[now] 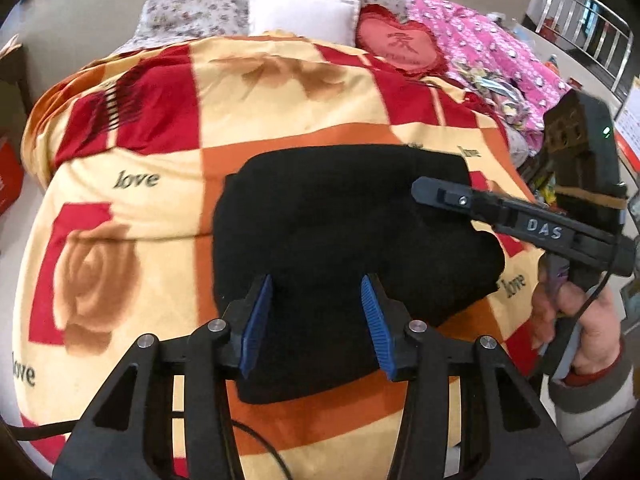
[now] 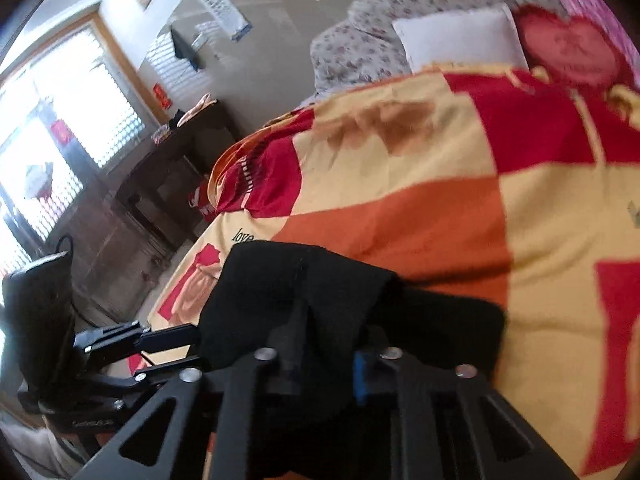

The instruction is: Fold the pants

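Left wrist view, folded black pants (image 1: 340, 248) on plush checked blanket (image 1: 132, 208), white pillow (image 1: 300, 16) behind, left gripper (image 1: 318, 320) parted over them, empty, right gripper (image 2: 320, 344) pinching black cloth.

Black frames with silver screws and blue ribbed pads (image 1: 256, 322) are seen; "DAS" is marked on the right gripper (image 1: 424, 194); a grey sleeve (image 1: 592, 392) is worn.

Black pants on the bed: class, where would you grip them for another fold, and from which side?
Probably the near edge of the black pants, approached from the foot of the blanket. The left gripper hangs open just above that edge; the bundle lies flat, its layered hem facing it.
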The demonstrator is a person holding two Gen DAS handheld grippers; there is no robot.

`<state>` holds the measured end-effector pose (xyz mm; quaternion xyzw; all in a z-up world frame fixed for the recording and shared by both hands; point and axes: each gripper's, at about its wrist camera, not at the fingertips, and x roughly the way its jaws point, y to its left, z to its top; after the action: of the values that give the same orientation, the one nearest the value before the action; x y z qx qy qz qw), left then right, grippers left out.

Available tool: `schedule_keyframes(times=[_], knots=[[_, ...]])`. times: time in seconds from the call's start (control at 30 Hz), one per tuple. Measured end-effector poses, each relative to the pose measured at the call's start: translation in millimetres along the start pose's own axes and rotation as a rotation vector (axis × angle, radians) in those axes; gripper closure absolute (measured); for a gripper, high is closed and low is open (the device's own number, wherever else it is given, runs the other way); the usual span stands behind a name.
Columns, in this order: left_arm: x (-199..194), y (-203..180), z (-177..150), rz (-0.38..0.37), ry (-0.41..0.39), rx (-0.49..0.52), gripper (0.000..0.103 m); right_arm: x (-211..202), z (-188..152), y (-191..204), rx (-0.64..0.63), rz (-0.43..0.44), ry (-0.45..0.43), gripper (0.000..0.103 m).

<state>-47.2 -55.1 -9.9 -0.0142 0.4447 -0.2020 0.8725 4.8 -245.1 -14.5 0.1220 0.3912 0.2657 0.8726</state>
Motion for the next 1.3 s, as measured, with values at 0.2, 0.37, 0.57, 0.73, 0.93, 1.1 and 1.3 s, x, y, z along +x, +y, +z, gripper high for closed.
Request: schedule_keyframes(times=[0.2, 0.37, 0.57, 0.73, 0.93, 1.1, 1.3], knots=[[7, -27, 10, -0.062, -0.002, 0.059, 0.058, -29, 5, -1, -0.084, -0.149, 0.009, 0.089], [20, -34, 11, -0.032, 0.013, 0.066, 0.058, -7, -5, -24, -0.039, -0.222, 0.076, 0.086], [-1, -27, 21, -0.013, -0.023, 0.059, 0.058, -24, 1, -22, -0.047, -0.333, 0.044, 0.067], [-7, -21, 33, 0.032, -0.056, 0.048, 0.058, -46, 8, -14, -0.082, -0.412, 0.008, 0.067], [5, -14, 40, 0.069, -0.047, 0.03, 0.058, -55, 9, 2, -0.127, -0.418, 0.006, 0.067], [15, -11, 43, 0.094, -0.032, 0.033, 0.058, -50, 8, 8, -0.139, -0.39, 0.018, 0.067], [33, -6, 49, 0.12, -0.013, 0.035, 0.058, -33, 5, 9, -0.152, -0.365, 0.052, 0.067]])
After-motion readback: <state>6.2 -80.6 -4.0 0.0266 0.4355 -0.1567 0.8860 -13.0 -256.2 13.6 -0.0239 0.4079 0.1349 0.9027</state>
